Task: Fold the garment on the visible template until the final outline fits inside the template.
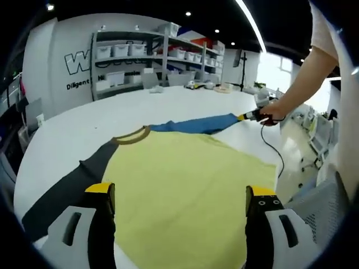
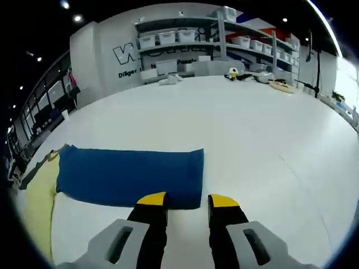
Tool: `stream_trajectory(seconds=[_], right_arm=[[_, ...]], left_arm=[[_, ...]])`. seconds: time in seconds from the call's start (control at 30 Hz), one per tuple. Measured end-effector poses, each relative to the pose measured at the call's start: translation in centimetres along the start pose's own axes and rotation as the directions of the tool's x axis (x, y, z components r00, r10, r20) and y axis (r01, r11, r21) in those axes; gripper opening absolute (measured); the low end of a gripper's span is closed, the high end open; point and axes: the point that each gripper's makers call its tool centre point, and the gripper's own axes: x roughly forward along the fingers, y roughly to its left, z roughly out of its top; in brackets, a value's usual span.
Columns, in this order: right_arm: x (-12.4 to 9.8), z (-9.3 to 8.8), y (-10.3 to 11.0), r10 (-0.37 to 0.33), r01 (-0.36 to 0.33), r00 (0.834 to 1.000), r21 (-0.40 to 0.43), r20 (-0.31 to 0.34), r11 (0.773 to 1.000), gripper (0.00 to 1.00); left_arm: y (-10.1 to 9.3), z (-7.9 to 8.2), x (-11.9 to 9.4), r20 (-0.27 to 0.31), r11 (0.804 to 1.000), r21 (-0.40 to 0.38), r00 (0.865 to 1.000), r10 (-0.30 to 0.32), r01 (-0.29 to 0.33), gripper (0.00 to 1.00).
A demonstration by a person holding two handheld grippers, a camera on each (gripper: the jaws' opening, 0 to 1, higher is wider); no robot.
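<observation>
Garment: one shirt [image 1: 190, 196] is lying spread flat on the white desk [image 1: 112, 115], with a yellow body, a brown collar [image 1: 132, 136], a dark grey sleeve [image 1: 73, 185] and a blue sleeve [image 2: 132, 175].
Where it is: the yellow body is sitting just ahead of the left tongs [image 1: 179, 193]; the blue sleeve is stretching away toward the person's hand [image 1: 273, 112].
Template: I cannot tell any outline marked on the desk, so the fit is not something I am judging.
Progress: the task is looking barely begun; no fold is showing in the body and both sleeves are lying out sideways.
Left to do: by my reading, both sleeves need turning in and the body needs folding before the outline can shrink.
Left tongs: the jaws are standing wide apart over the yellow cloth, gripping nothing.
Right tongs [image 2: 188, 200]: the jaws are standing a little apart at the blue sleeve's near edge; whether they are pinching it I cannot tell.
Count: one shirt, two sleeves, one collar, two tongs.
Background: shelving [image 2: 185, 45] with white bins is standing behind the desk.
</observation>
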Motion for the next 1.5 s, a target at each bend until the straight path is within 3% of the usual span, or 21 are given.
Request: stream_trajectory(seconds=[0.17, 0.2, 0.43, 0.6, 0.77, 0.93, 1.07, 1.3, 1.5], right_arm=[[-0.5, -0.2, 0.7, -0.015, 0.015, 1.000, -0.052, 0.000, 0.999, 0.14], [-0.6, -0.4, 0.6, -0.024, 0.022, 1.000, -0.118, -0.017, 0.993, 0.09], [-0.6, -0.2, 1.9, 0.003, -0.008, 0.999, -0.128, -0.036, 0.992, 0.00], [-1.0, 1.8, 2.4, 0.000, 0.001, 1.000, -0.139, 0.004, 0.990, 0.00], [-1.9, 5.4, 4.0, 0.010, 0.003, 0.997, -0.184, 0.073, 0.983, 0.00], [-3.1, 10.1, 8.2, 0.089, -0.044, 0.984, -0.276, 0.153, 0.960, 0.00], [-3.9, 12.5, 12.1, 0.163, -0.095, 0.969, -0.323, 0.188, 0.942, 0.00], [-5.1, 14.8, 18.8, 0.277, -0.174, 0.936, -0.399, 0.216, 0.900, 0.00], [-5.6, 15.2, 22.7, 0.337, -0.217, 0.917, -0.443, 0.213, 0.870, 0.00]], left_arm=[[-0.6, -0.2, 0.3, -0.022, 1.000, 0.020, 1.000, -0.013, 0.014, 0.92], [-0.6, -0.4, 0.3, -0.026, 1.000, 0.017, 1.000, -0.014, 0.015, 0.92], [-1.1, -0.9, 0.0, -0.035, 1.000, 0.013, 0.999, -0.016, 0.017, 0.91], [-0.9, -1.2, -0.5, -0.032, 1.000, 0.007, 0.999, -0.003, 0.003, 0.92], [-0.6, -1.4, -1.0, -0.014, 1.000, -0.012, 1.000, 0.010, -0.010, 0.99], [-0.4, -1.9, -1.9, -0.001, 0.999, -0.021, 1.000, 0.032, -0.032, 0.99], [-0.4, -2.4, -2.7, 0.004, 0.999, -0.026, 0.999, 0.044, -0.044, 0.99], [-0.2, -2.7, -4.0, 0.021, 0.998, -0.028, 0.998, 0.061, -0.060, 0.99], [-0.3, -2.9, -4.8, 0.031, 0.997, -0.027, 0.997, 0.067, -0.066, 0.99]])
